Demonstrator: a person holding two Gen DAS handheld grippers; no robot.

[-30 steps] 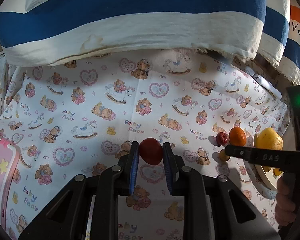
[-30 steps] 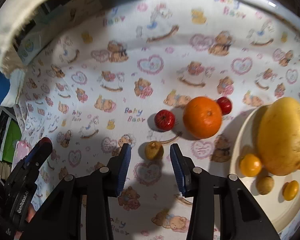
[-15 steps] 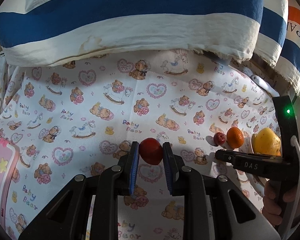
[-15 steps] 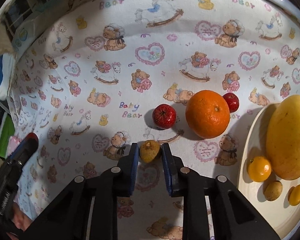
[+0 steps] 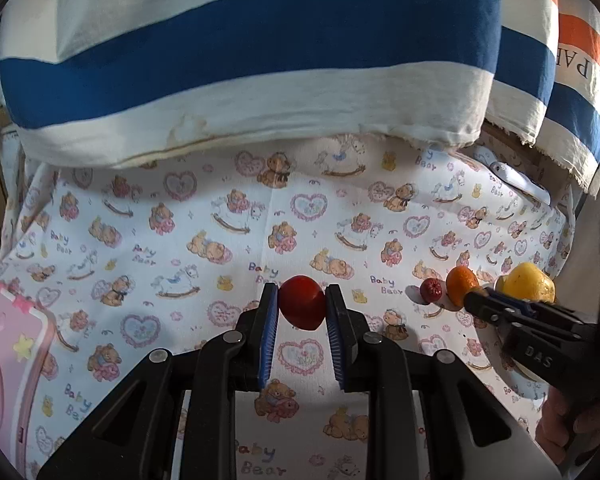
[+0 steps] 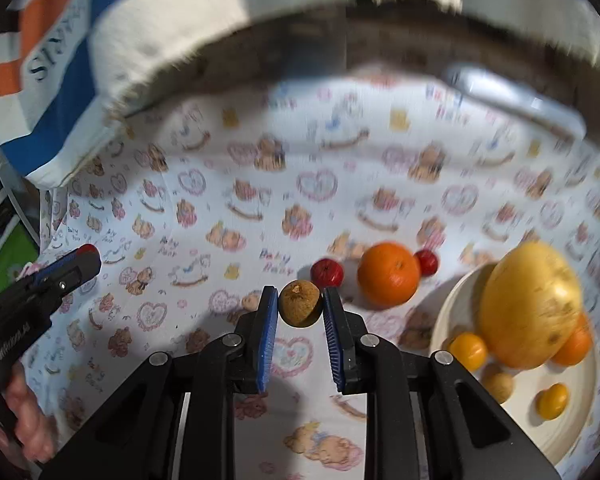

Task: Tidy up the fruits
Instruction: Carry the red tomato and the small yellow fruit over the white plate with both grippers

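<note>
My left gripper (image 5: 302, 308) is shut on a red fruit (image 5: 302, 307), held above the bear-print cloth. My right gripper (image 6: 300, 308) is shut on a small brown fruit (image 6: 299, 308), lifted off the cloth. Just beyond it lie a small red fruit (image 6: 326, 273), an orange (image 6: 388, 279) and a second small red fruit (image 6: 426, 262). To the right, a cream plate (image 6: 572, 412) holds a big yellow mango (image 6: 530, 322), small yellow fruits (image 6: 468, 351) and a small brown one (image 6: 498, 386). In the left wrist view the right gripper (image 5: 476, 300) reaches in from the right, before the orange (image 5: 460, 285).
A striped blue, white and orange cushion (image 5: 240, 56) overhangs the far edge of the cloth. A pink board (image 5: 4, 360) lies at the left edge. A white flat object (image 5: 516, 180) rests at the far right. The left gripper (image 6: 80, 262) shows at the left in the right wrist view.
My right gripper closed on the small brown fruit and lifted it off the cloth, tilting up. The left gripper kept its hold on the red fruit, tilting up slightly.
</note>
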